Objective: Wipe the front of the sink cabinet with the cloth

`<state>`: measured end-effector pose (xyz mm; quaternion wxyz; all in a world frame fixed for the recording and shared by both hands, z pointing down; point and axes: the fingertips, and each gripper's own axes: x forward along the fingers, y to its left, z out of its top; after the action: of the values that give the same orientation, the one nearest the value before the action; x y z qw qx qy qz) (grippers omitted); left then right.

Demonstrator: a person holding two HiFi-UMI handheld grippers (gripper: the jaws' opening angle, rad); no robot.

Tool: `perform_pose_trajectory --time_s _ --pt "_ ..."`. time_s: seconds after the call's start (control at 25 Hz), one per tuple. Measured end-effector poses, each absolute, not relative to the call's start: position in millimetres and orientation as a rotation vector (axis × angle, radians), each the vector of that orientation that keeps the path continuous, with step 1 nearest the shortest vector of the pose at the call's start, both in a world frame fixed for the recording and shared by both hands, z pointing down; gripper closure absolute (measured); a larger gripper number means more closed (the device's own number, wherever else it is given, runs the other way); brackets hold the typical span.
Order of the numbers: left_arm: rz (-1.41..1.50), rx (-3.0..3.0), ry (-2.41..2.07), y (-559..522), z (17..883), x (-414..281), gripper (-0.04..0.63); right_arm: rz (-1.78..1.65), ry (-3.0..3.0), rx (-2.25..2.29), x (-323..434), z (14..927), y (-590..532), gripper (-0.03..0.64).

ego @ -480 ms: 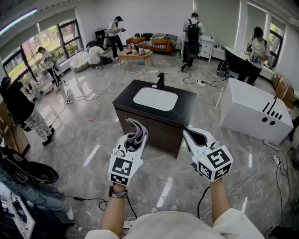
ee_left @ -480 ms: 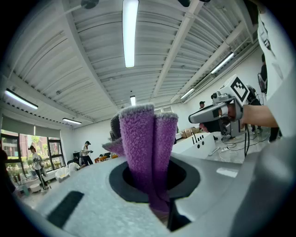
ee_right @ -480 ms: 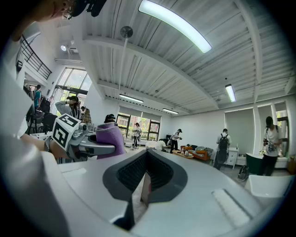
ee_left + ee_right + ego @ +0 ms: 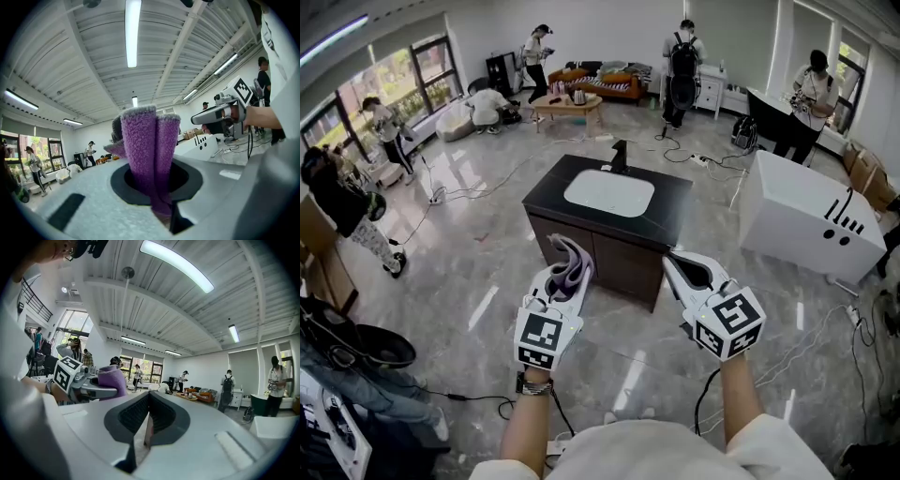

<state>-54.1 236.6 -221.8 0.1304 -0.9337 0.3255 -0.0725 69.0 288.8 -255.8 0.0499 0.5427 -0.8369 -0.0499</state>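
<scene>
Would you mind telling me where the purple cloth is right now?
In the head view, the cloth is left of centre, clamped in the left claw, in front of the sink cabinet.

Sink cabinet (image 4: pixel 609 255) stands on the floor (image 4: pixel 478 272), centre, ahead of the person. Basin (image 4: pixel 609 192) is set into its worktop (image 4: pixel 675 202), with the faucet (image 4: pixel 622 156) at the far edge behind the basin.

Left gripper (image 4: pixel 561 274) is before the cabinet front, left half, with the cloth (image 4: pixel 575 258) clamped between its jaws. Right gripper (image 4: pixel 669 261) is before the front right corner, jaws together.

Bathtub (image 4: pixel 806 225) is right of the cabinet, well apart. Low table (image 4: pixel 567 103) is far behind, with the sofa (image 4: pixel 605 82) behind it.
</scene>
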Motion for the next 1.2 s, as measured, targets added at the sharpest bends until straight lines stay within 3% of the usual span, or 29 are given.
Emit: perform_pose_trajectory --time_s 1.2 --pt "-0.253 -2.753 0.903 180.9 -191.3 -86.9 0.543 -0.105 -2.643 1.657 35.6 -245.0 238.1 0.611"
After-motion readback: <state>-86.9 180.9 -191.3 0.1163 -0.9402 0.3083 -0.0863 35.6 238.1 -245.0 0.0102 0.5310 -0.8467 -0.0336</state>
